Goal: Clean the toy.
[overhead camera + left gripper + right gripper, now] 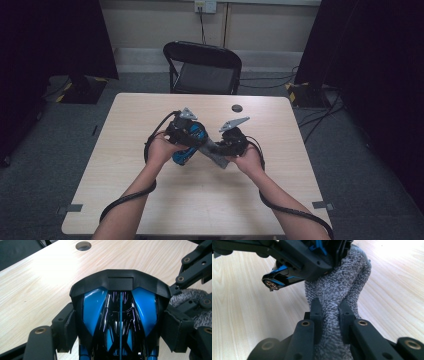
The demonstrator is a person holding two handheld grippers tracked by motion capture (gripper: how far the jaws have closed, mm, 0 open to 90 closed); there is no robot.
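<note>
Both grippers were engaged above the table (125, 200): your left gripper (120, 322) clamped the blue-and-black shoe (120, 315), your right gripper (331, 312) pinched the grey sock (342, 287) stuffed into it.

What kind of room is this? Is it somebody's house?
Probably not a house. It looks like a lab or studio room set up for recording: a bare wooden table on grey carpet, black curtains at both sides, a folding chair, and cables trailing across the floor.
</note>
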